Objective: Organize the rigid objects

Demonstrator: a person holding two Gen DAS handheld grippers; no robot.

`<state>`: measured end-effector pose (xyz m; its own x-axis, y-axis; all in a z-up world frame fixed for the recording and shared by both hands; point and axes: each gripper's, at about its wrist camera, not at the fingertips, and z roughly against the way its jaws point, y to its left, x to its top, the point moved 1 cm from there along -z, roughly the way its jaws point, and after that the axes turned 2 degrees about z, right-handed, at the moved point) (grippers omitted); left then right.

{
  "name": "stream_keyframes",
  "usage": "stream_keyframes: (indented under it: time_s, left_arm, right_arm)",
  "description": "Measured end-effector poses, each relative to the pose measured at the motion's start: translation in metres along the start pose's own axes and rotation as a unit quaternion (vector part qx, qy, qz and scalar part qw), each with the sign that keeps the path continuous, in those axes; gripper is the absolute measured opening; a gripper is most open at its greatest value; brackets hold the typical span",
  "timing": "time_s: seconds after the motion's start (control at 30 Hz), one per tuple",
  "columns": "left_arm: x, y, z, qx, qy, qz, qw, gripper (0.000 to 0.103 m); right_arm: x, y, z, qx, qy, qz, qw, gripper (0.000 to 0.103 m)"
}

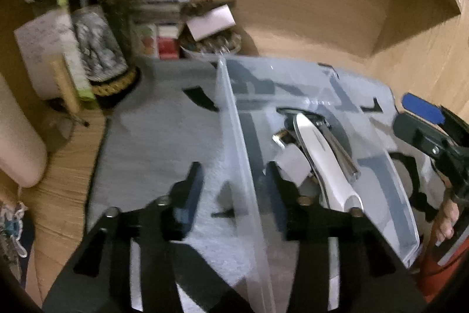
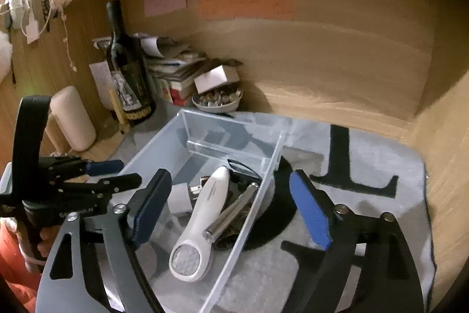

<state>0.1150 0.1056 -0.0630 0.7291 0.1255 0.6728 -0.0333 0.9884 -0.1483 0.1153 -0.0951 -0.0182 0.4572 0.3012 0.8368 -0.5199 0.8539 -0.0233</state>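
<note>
clear bin (image 2: 234, 119) on a grey mat (image 2: 381, 154) holds a white device (image 2: 202, 213) and metal rod (image 2: 234, 210). left gripper (image 1: 234, 189) straddles its wall, parted, not gripping; right gripper (image 2: 231, 207) wide open, empty.

Dark items (image 2: 234, 233) under white device (image 2: 202, 219) hidden

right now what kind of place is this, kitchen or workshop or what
Most likely a home desk nook, not a kitchen or workshop: wood-panelled walls with sticky notes, a wine bottle beside stacked papers, and a clear divided bin on a grey mat.
</note>
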Motion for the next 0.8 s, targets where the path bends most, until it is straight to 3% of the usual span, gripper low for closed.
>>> stream_keyframes:
  time_s: [0.13,0.3,0.47,0.6,0.8]
  left_arm:
    - [0.002,-0.007,0.026,0.009,-0.042,-0.011,0.9990,0.064]
    - [0.000,-0.027,0.061,0.015,-0.099,-0.039,0.9942,0.076]
    - [-0.004,-0.043,0.087,0.018,-0.157,-0.040,0.9866,0.094]
    - [-0.012,-0.052,0.104,0.013,-0.192,-0.032,0.9809,0.101]
    - [-0.024,-0.065,0.126,0.015,-0.231,-0.040,0.9720,0.102]
  right_arm:
    - [-0.002,-0.003,0.015,-0.004,-0.017,-0.002,1.000,0.086]
    - [-0.006,-0.004,0.039,-0.016,-0.049,-0.002,0.999,0.101]
    - [-0.011,-0.002,0.067,-0.030,-0.084,-0.002,0.996,0.103]
    - [-0.016,-0.002,0.084,-0.041,-0.106,-0.004,0.993,0.103]
    - [-0.023,0.003,0.104,-0.052,-0.128,0.000,0.990,0.103]
